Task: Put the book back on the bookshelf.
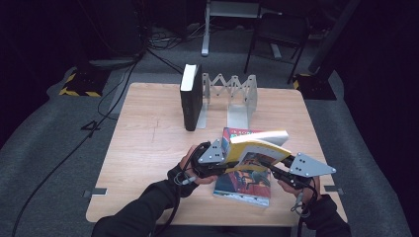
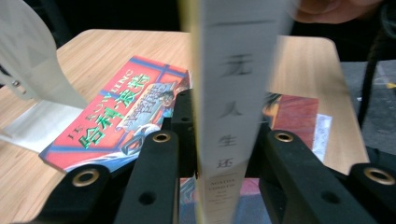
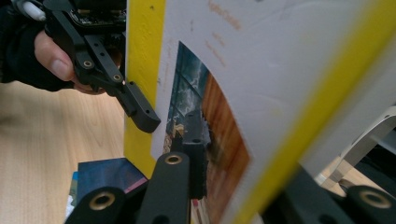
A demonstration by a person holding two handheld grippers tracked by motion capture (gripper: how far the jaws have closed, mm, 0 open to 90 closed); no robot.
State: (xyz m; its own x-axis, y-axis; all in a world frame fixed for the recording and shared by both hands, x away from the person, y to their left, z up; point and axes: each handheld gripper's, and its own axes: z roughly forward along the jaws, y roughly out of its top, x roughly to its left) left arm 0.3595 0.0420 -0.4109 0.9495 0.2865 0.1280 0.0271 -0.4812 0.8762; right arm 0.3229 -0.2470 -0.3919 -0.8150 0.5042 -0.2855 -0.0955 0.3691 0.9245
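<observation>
Now my left gripper point(image 1: 225, 159) is clamping the yellow book point(image 1: 257, 150) by its spine, jaws tight on both sides. It's hanging just above the red book point(image 1: 244, 185) lying on the table point(image 1: 148, 143), while my right gripper point(image 1: 272, 169) is pinching its cover edge.

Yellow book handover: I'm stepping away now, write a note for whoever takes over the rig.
Left tool: shut on the spine end of the yellow book.
Right tool: shut on the same book's opposite edge.
The book is held tilted above the table, over a red and blue book lying flat.
Done: a black book stands upright in the metal book rack at the far side.
Left, likely: stand the yellow book in the rack, then the flat one.
</observation>
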